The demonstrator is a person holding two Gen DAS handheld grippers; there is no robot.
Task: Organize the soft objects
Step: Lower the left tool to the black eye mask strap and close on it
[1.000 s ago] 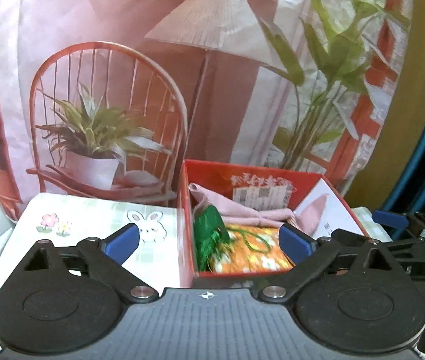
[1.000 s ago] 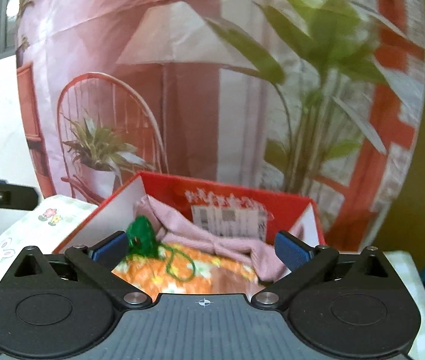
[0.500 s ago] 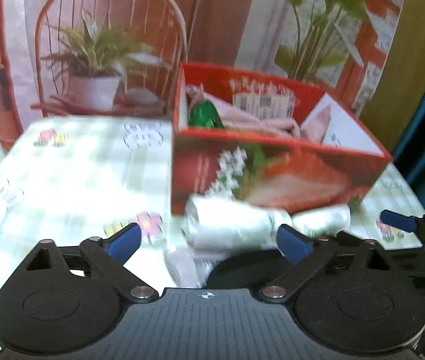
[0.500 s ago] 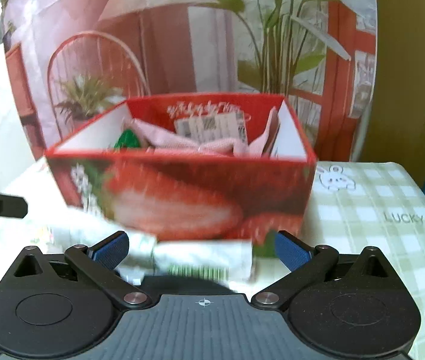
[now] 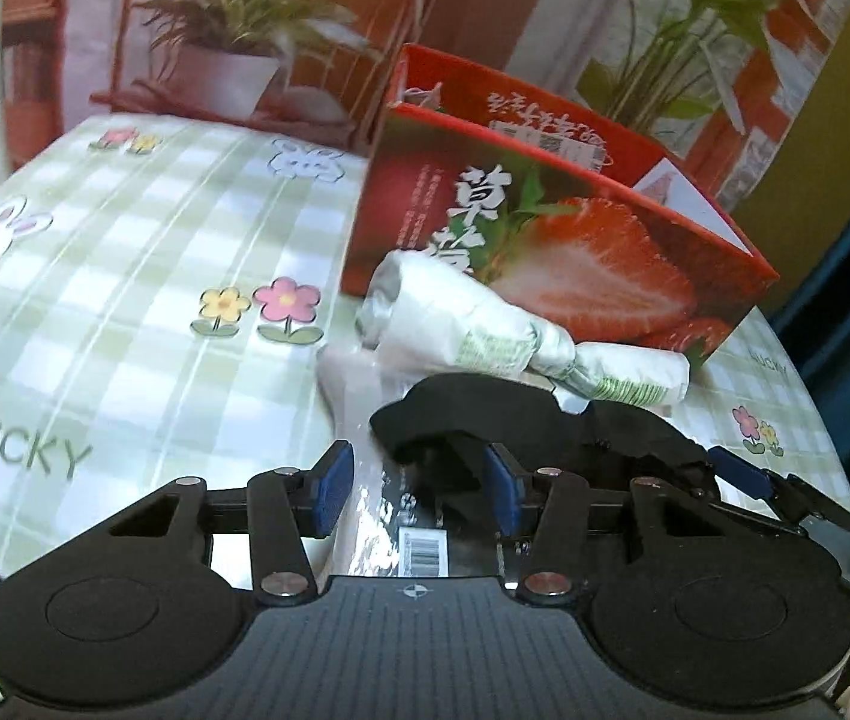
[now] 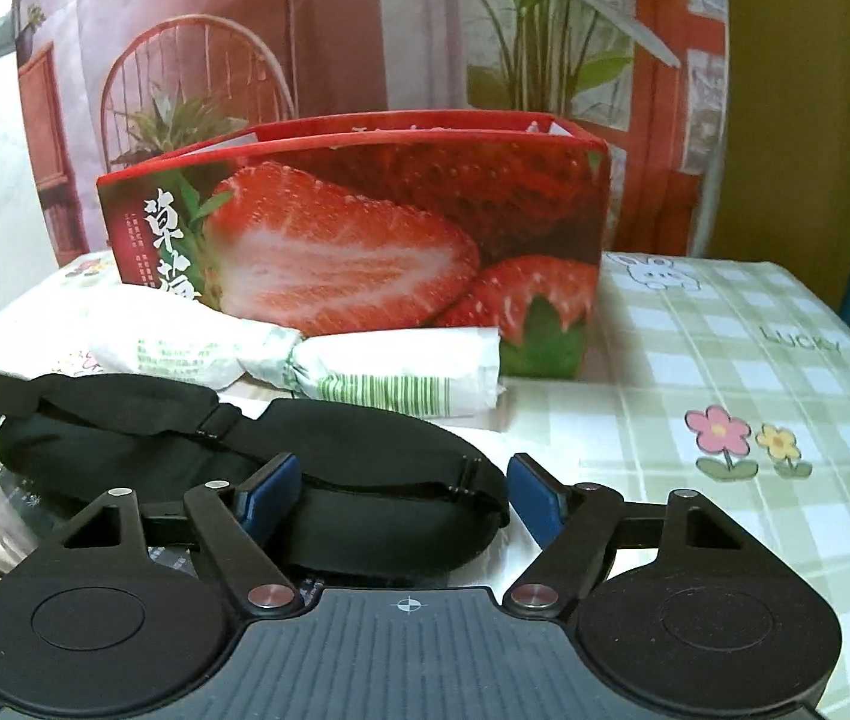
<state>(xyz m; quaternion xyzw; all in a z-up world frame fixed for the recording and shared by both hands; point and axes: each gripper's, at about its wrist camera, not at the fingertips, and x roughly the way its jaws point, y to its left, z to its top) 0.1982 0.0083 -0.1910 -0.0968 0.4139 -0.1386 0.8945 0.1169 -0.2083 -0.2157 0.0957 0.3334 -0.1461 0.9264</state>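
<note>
**Box part-filled, mask and wrapped rolls still on the table**

The red strawberry box (image 6: 359, 252) stands ahead of both tongs with its top open; from the left view only a scrap of pink cloth (image 5: 425, 97) peeks over its rim, so some soft things seem to be stowed already, though how many is hidden.

Left outside are the black sleep mask (image 6: 257, 450) and, beyond it against the box front, the white wrapped rolls (image 6: 329, 366). The mask lies on a clear plastic packet (image 5: 389, 480).

The right tongs (image 6: 404, 495) are spread wide, with one end of the mask lying between the blue tips; nothing is pinched yet. The left tongs (image 5: 416, 486) are likewise released, straddling the mask's other end and the packet.

My judgement: the task is midway, with the mask next to be lifted into the box, then the rolls.
</note>
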